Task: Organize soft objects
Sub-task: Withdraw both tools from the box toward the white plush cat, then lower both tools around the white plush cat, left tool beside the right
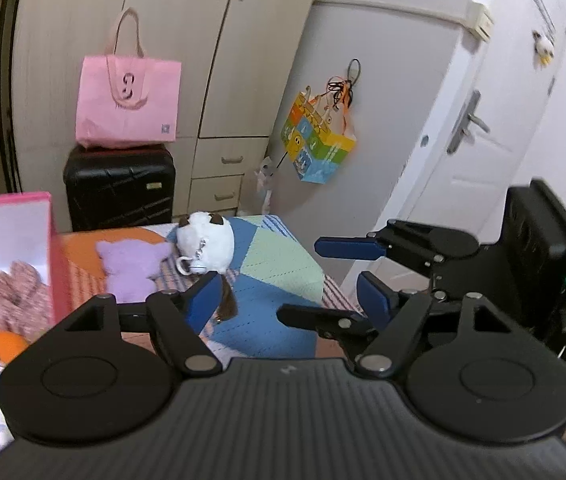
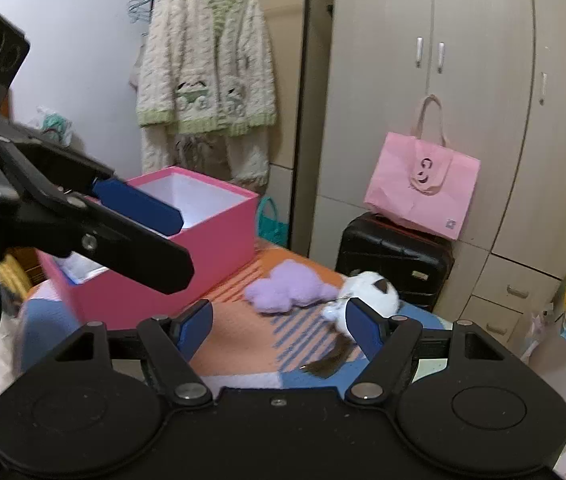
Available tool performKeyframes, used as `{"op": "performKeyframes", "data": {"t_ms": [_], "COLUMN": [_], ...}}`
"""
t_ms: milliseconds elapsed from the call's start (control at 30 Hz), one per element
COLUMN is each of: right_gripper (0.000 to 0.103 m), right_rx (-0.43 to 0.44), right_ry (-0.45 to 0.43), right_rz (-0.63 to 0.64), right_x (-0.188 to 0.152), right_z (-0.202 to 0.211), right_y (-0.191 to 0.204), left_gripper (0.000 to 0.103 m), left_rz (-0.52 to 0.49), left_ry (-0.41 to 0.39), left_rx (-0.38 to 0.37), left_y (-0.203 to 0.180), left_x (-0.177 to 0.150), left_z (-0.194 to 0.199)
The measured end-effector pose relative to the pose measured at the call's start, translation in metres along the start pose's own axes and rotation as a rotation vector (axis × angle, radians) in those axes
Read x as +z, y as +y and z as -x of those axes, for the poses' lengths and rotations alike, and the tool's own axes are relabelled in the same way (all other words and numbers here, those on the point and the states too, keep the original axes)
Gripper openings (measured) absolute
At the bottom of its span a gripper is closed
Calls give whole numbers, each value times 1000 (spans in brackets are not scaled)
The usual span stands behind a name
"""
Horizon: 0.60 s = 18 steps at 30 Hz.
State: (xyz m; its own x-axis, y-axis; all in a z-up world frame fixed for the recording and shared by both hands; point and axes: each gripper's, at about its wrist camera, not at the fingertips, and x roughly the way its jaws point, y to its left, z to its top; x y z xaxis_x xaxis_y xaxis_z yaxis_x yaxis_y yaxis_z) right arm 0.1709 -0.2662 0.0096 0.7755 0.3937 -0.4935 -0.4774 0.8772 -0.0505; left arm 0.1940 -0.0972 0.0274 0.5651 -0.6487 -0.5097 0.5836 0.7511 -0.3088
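A purple plush [image 1: 129,270] [image 2: 289,286] and a white plush with brown ears [image 1: 205,244] [image 2: 367,292] lie side by side on the patchwork blanket [image 1: 279,276] [image 2: 243,332], a brown tuft [image 1: 227,306] [image 2: 329,358] before them. A pink box [image 2: 187,256] [image 1: 53,248] stands at the left; several soft toys [image 1: 7,296] lie in it. My left gripper [image 1: 287,300] is open and empty above the blanket. My right gripper [image 2: 279,326] is open and empty, also in the left wrist view [image 1: 353,268].
A black suitcase [image 1: 119,188] [image 2: 395,260] with a pink bag [image 1: 129,104] [image 2: 423,188] on top stands by the wardrobe. A colourful bag [image 1: 317,140] hangs on the wall beside a white door [image 1: 483,128]. A knitted cardigan [image 2: 207,76] hangs behind the box.
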Motion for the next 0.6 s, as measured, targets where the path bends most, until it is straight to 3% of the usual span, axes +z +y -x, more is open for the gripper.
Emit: {"op": "performKeyframes", "data": {"t_ms": [233,367,600], "right_gripper": [78,78,79], "right_rx": [-27,-5,-16], "right_ry": [-5,-8,12], "right_rz": [-51,-55,-48], "right_x": [-15,-21,-27], "right_z": [-35,-53,-83], "right_y": [-35,-47,-53], "left_gripper": [76,76,76], "left_rz": [52,72,109], "left_ry": [-44,-109,-121], "left_rx": [60,151,175], "left_y": [14,16,24], "left_x": [1,-4,-9], "left_z": [-40,-51,-82]}}
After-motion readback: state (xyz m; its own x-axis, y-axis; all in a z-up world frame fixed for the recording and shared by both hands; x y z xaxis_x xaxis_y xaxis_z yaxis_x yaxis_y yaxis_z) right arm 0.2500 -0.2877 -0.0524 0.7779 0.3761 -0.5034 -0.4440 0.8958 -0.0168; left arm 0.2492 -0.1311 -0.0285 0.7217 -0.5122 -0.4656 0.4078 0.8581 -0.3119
